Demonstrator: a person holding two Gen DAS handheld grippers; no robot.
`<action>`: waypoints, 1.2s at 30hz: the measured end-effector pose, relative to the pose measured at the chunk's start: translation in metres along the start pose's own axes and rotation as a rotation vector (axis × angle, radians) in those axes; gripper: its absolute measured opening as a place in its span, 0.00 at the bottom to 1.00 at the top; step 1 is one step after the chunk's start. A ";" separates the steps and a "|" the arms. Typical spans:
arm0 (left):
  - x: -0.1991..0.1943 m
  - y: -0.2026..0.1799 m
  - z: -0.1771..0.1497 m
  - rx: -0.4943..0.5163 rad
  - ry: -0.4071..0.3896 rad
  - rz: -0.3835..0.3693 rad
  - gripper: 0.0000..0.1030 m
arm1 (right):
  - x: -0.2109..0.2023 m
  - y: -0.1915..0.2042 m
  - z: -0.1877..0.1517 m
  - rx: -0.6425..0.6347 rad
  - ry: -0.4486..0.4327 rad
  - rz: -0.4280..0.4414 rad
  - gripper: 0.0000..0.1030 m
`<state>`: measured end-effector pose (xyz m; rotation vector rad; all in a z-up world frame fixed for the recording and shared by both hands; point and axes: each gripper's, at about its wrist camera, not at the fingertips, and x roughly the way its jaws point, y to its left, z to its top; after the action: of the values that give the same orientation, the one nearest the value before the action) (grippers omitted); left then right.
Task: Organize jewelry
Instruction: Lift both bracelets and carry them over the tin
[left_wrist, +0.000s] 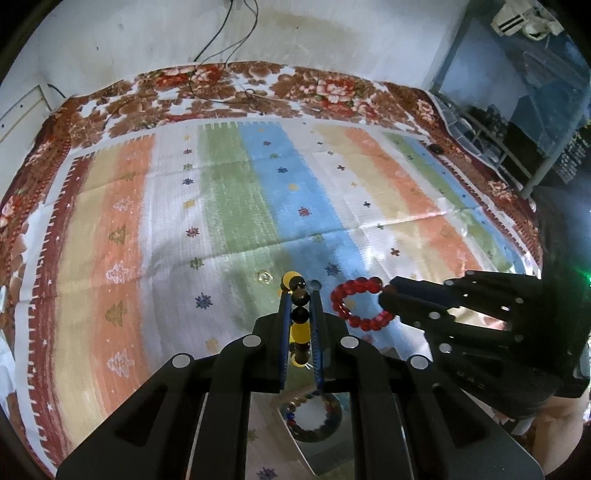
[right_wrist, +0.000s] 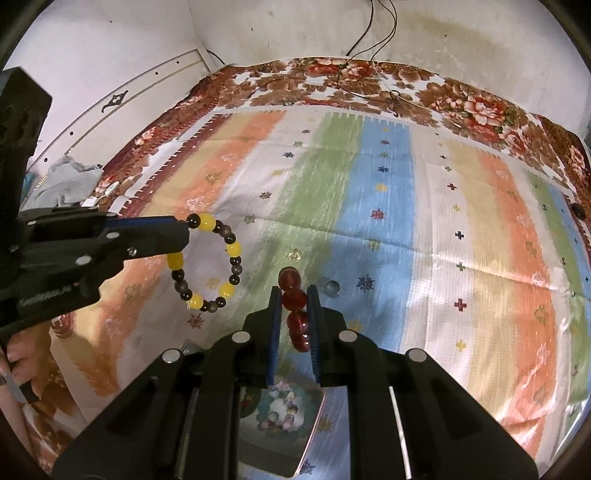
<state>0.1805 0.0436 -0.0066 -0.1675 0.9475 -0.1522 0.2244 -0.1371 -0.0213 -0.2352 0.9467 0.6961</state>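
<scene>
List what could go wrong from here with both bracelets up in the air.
1. The left tongs pinch the yellow and dark bracelet by only a few beads, so it could slip and drop onto the striped cloth.
2. The red bracelet hangs from the right tongs just as thinly, close to the left tongs; the two could knock together.
3. A small clear bead lies loose on the cloth and could be overlooked.

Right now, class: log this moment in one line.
left tongs: shut on yellow bracelet | right tongs: shut on red bracelet | both above cloth
</scene>
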 end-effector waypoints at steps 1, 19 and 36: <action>-0.004 -0.003 -0.003 0.005 -0.009 -0.005 0.09 | -0.002 0.001 -0.001 -0.003 -0.003 0.002 0.14; -0.038 -0.038 -0.056 0.078 -0.049 -0.063 0.09 | -0.054 0.014 -0.050 -0.025 -0.067 0.074 0.14; -0.035 -0.055 -0.088 0.119 -0.012 -0.073 0.09 | -0.058 0.023 -0.088 -0.054 -0.018 0.120 0.14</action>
<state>0.0855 -0.0094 -0.0179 -0.0930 0.9182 -0.2737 0.1289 -0.1864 -0.0229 -0.2208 0.9309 0.8336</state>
